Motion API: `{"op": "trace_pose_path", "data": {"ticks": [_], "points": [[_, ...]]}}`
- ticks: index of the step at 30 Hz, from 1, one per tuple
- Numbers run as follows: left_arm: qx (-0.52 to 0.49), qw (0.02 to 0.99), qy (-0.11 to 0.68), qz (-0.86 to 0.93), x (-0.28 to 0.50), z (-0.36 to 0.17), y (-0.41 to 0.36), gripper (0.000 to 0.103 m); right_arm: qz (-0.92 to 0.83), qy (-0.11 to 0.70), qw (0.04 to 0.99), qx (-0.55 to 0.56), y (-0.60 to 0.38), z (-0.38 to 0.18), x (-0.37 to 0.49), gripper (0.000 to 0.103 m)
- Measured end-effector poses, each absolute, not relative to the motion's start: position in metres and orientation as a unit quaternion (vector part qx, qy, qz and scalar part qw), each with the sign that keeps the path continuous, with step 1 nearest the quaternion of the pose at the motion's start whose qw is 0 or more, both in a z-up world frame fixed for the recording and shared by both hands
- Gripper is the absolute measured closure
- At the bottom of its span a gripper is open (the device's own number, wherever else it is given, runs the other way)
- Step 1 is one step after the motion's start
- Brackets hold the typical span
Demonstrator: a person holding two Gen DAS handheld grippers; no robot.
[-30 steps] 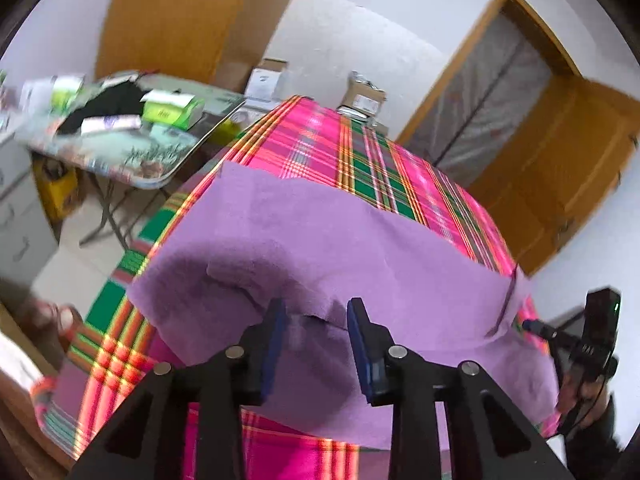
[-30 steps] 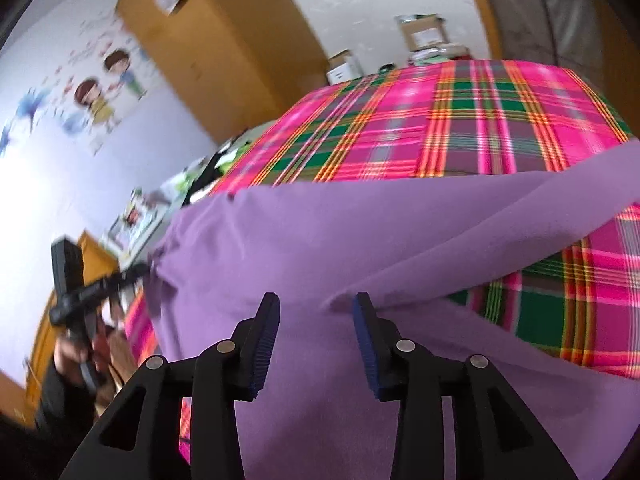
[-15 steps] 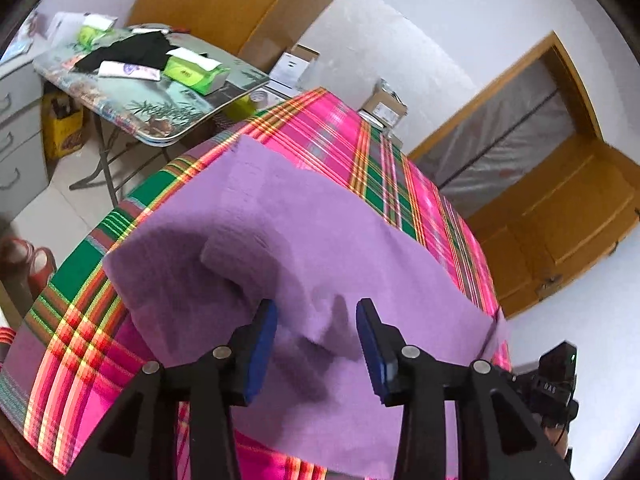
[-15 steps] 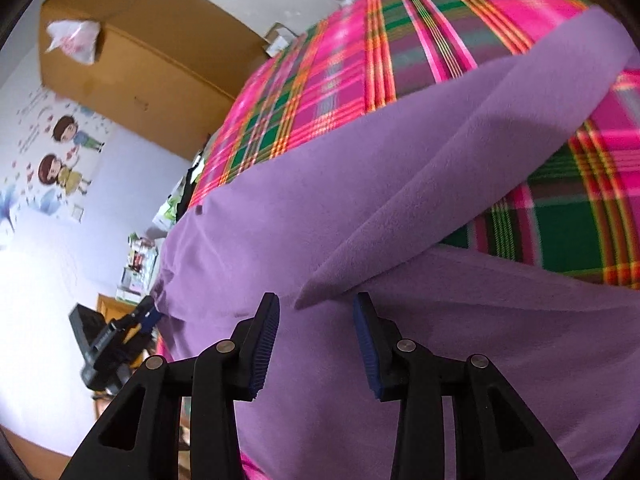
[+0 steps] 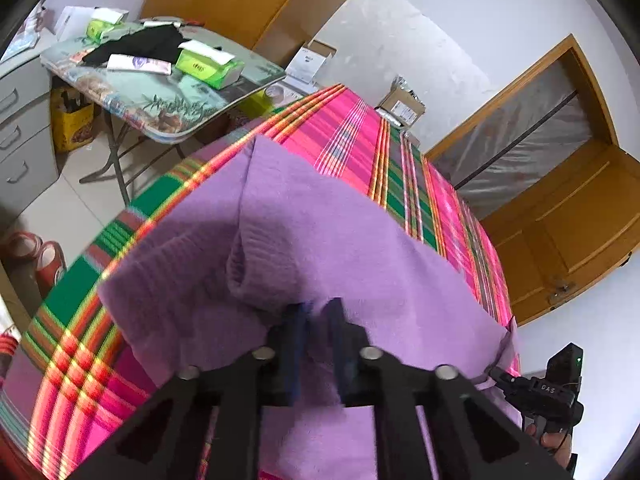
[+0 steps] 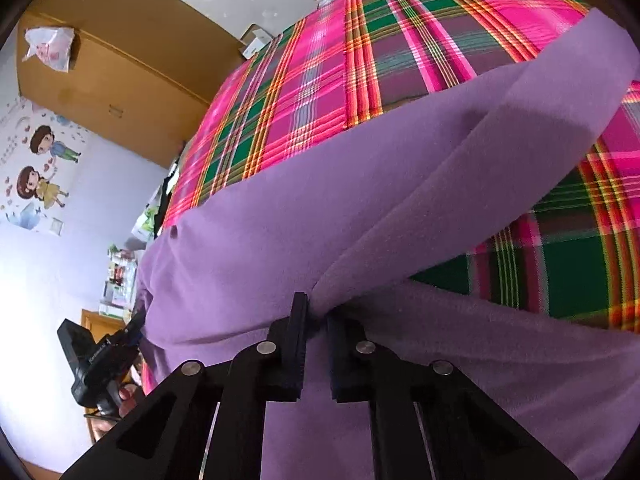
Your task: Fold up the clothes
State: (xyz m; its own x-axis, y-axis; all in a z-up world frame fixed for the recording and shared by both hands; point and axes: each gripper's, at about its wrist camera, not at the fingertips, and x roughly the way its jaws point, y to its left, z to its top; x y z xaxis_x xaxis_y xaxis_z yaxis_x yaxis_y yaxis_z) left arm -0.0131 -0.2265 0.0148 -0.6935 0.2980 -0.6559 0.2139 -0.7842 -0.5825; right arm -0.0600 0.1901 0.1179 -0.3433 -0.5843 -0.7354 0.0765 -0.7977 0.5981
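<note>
purple garment [image 5: 344, 248] lies crosswise on bed — both tools pinching it.

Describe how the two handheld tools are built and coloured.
Both match. The left tool and right tool each have two matte black arms with open triangular cut-outs, silver round pivot pins, and flat fingers faced with dark blue ribbed pads. Seen from the opposite camera, each has a chunky black pistol-style handle; the right one shows white lettering and a small green light.

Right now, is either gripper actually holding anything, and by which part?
Both are. The left gripper has just closed on a bunched fold of the purple garment; the right gripper has just closed where its sleeve meets the body.
</note>
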Motion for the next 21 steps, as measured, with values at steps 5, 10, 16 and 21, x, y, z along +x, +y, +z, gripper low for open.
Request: {"op": "trace_pose_path", "data": {"ticks": [5, 10, 16, 21], "points": [[-0.360, 0.041, -0.302, 0.882, -0.028, 0.048, -0.226, 0.099, -0.800, -0.259, 0.246, 0.483, 0.197, 0.141, -0.061, 0.098], [-0.312, 0.057, -0.271, 0.909, -0.046, 0.096, -0.224, 0.099, -0.830, -0.255, 0.276, 0.413, 0.197, 0.196, -0.066, 0.098], [-0.273, 0.076, -0.261, 0.923, -0.042, 0.131, -0.229, 0.099, -0.844, -0.259, 0.303, 0.359, 0.201, 0.238, -0.048, 0.098], [-0.285, 0.077, -0.265, 0.918, -0.018, 0.113, -0.238, 0.099, -0.834, -0.245, 0.315, 0.381, 0.198, 0.223, -0.016, 0.098]]}}
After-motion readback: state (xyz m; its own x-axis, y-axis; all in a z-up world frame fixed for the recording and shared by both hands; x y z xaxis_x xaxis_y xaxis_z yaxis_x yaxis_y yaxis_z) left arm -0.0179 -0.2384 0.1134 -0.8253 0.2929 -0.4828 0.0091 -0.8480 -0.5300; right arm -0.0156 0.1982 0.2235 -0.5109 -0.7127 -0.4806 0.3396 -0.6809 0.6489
